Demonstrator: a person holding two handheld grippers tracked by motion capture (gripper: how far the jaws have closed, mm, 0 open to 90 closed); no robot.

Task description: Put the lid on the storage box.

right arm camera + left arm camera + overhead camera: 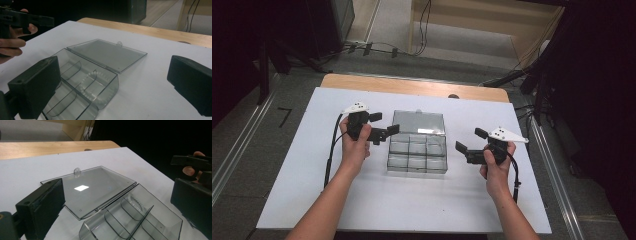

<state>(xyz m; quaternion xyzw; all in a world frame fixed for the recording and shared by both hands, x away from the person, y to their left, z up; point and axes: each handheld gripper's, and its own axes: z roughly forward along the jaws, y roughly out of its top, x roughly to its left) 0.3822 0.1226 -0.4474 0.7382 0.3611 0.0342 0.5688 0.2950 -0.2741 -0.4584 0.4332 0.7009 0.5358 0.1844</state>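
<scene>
A clear plastic compartment box (417,155) lies open in the middle of the white board, its lid (418,122) flat on the far side. Its compartments (136,220) look empty. My left gripper (384,123) hovers open at the box's left far corner, and the lid (92,188) shows between its wide-apart jaws. My right gripper (470,140) is open just right of the box, apart from it. Its jaws frame the tray (82,85) and the lid (107,53). Neither gripper holds anything.
The white board (377,200) covers a wooden table whose bare strip (412,86) shows at the far edge. Cables (377,47) lie on the floor beyond. A dark stand (532,75) rises at the far right. Bare board lies in front of the box.
</scene>
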